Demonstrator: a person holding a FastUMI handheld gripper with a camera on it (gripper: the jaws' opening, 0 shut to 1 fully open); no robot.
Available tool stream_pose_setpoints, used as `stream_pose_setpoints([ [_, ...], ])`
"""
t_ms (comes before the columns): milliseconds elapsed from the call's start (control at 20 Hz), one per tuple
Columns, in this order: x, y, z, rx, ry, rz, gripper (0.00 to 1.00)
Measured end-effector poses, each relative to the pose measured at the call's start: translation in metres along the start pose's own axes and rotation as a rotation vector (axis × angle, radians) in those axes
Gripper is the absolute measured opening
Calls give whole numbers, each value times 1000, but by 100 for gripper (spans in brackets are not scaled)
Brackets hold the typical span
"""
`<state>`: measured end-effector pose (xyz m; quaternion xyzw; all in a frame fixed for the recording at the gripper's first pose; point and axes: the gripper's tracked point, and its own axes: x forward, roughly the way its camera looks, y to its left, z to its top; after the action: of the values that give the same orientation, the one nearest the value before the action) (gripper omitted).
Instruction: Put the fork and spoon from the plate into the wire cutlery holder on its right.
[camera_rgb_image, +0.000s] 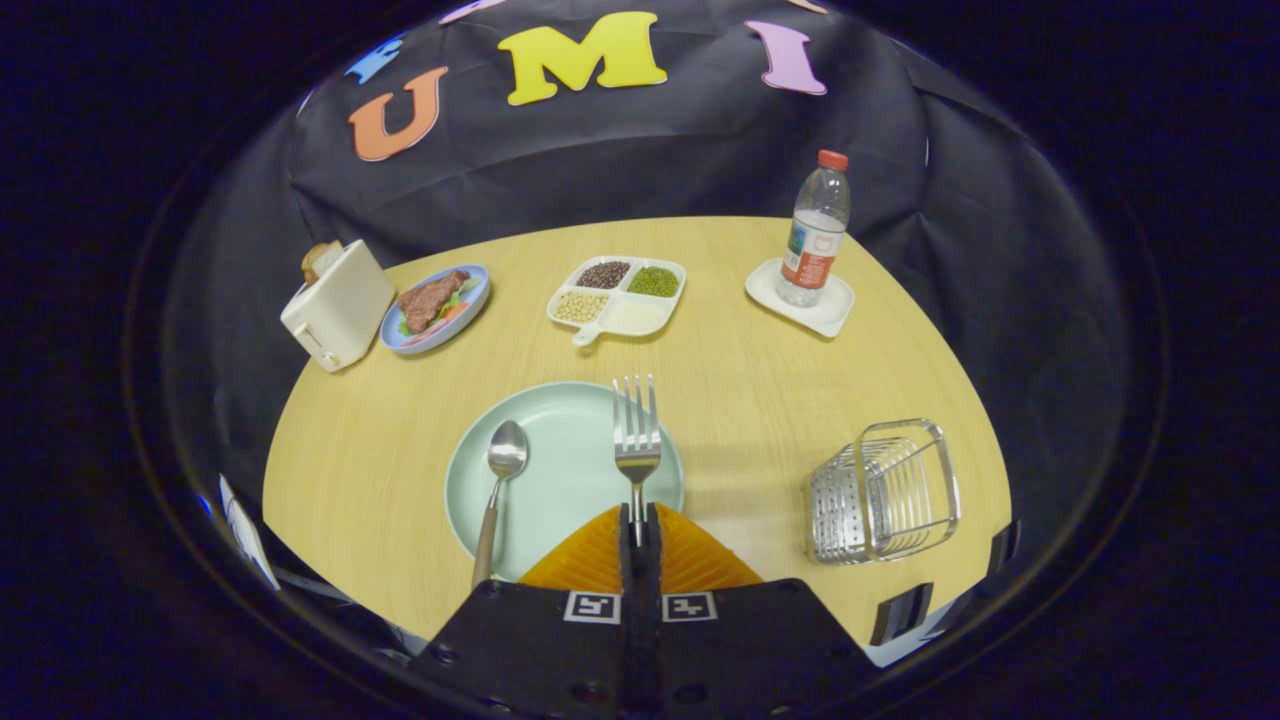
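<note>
In the gripper view, the gripper (640, 515) sits at the bottom centre of the frame with its 2 fingers pressed together on the handle of the fork (637, 440), which stands out straight ahead of them with its tines pointing toward the middle of the frame. The grip is low on the handle, which probably leaves the tined end free to go into the holder first or lets the fork be tipped upright. The fork hangs over the right part of the pale green plate (560, 480), and it cannot be told whether it rests on the plate or is lifted clear. The spoon (497, 490) lies on the plate's left part, bowl away from the gripper, its handle running off the near rim, untouched. The wire cutlery holder (885, 490) stands on the wooden table (740, 380) in the lower right of the frame, well apart from the plate and with nothing in it. Across the upper half sit a toaster (335, 305), a plate of food (437, 305), a divided dish of beans (618, 295) and a water bottle (815, 235) on a small white tray (835, 315).
</note>
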<state>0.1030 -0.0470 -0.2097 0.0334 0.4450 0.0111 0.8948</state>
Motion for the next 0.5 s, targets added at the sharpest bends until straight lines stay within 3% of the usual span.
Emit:
stream_pose_setpoints([
  [500, -62, -96, -1, 38, -62, -47, 0],
])
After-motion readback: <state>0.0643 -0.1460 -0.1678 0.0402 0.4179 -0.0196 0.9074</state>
